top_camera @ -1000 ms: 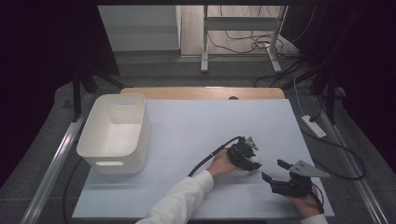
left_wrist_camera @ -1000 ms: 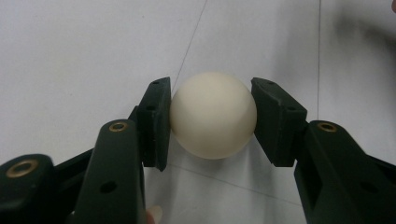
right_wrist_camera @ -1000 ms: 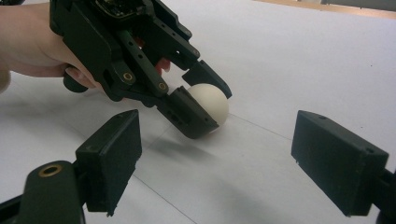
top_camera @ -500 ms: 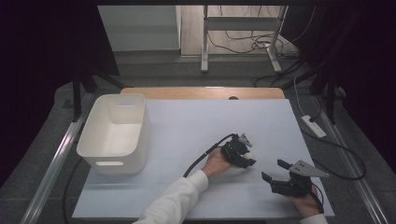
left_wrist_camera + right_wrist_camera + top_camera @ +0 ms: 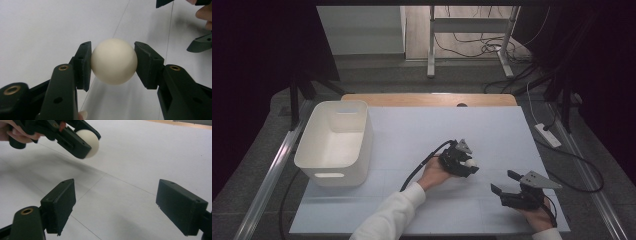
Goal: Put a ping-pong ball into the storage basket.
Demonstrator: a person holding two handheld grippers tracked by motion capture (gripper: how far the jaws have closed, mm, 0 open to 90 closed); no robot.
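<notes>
A cream-white ball [image 5: 114, 61] sits clamped between the two black jaws of my left gripper [image 5: 113, 62], held a little above the white table. From above, that gripper [image 5: 460, 161] is right of the table's middle with the ball [image 5: 470, 163] at its tip. In the right gripper view the ball [image 5: 90, 140] and the left gripper [image 5: 62, 135] appear at the upper left. My right gripper [image 5: 508, 187] rests near the front right of the table, jaws wide apart with nothing between them [image 5: 115, 202].
A white plastic bin [image 5: 335, 142] stands at the table's left side. A wooden strip [image 5: 432, 99] runs along the far edge. A power strip [image 5: 547, 135] and cables lie off the right side. The table [image 5: 422, 135] is white with faint seams.
My left gripper with the ball has shifted slightly left and toward the middle. The right gripper has stayed in place.
</notes>
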